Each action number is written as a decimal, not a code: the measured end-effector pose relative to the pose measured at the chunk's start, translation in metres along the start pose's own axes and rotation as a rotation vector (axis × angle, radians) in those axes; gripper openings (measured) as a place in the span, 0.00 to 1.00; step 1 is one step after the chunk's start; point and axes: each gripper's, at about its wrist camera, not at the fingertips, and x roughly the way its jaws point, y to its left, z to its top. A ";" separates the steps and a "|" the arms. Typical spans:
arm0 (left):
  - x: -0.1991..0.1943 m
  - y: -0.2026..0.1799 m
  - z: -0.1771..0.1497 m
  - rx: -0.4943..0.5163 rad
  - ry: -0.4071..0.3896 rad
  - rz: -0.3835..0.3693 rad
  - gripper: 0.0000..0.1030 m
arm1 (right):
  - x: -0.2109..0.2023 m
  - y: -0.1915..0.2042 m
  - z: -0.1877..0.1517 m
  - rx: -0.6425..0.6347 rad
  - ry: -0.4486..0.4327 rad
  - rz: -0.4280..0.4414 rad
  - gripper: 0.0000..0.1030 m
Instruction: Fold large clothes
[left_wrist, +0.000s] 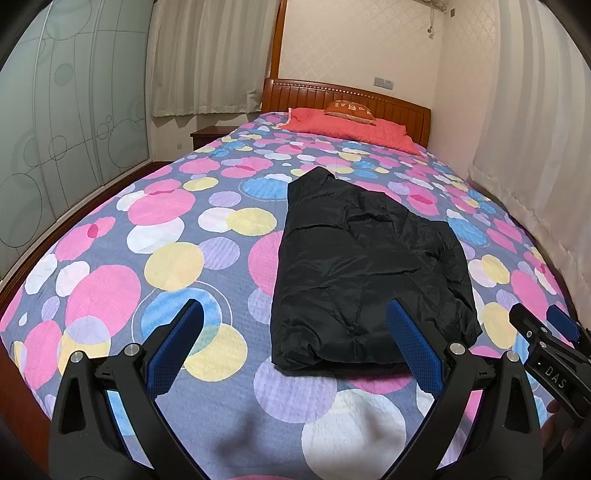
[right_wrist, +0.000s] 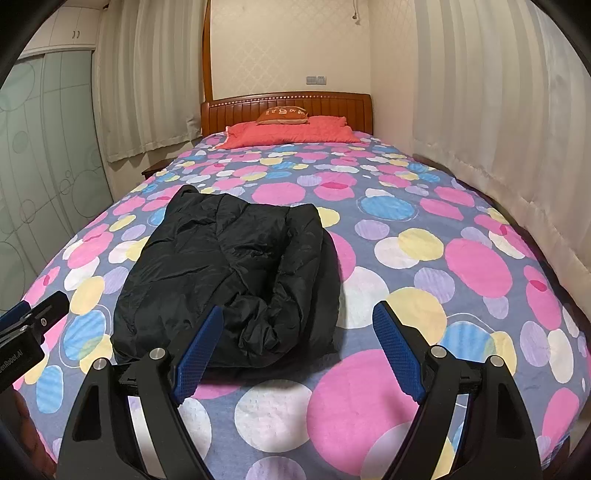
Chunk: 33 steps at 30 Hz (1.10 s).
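Black jacket (left_wrist: 369, 266) lies folded lengthwise on the bed (left_wrist: 177, 229), collar end at 12 o'clock twd the pillow (left_wrist: 347, 127). Left claw (left_wrist: 295, 332) jaws wide apart, nothing btwn. Right claw (right_wrist: 297, 334) also spread, empty, at jacket's near hem, not touching.

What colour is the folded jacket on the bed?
Black jacket, clearest in the right wrist view.
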 end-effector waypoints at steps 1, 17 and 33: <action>-0.001 -0.001 0.000 0.002 0.000 0.000 0.96 | 0.000 -0.001 0.000 0.001 0.000 -0.001 0.79; -0.001 -0.003 -0.001 0.000 -0.001 0.001 0.96 | 0.003 0.005 -0.004 0.000 0.005 0.005 0.79; 0.002 -0.001 -0.002 0.016 -0.001 0.008 0.96 | 0.004 0.008 -0.005 0.000 0.006 0.007 0.79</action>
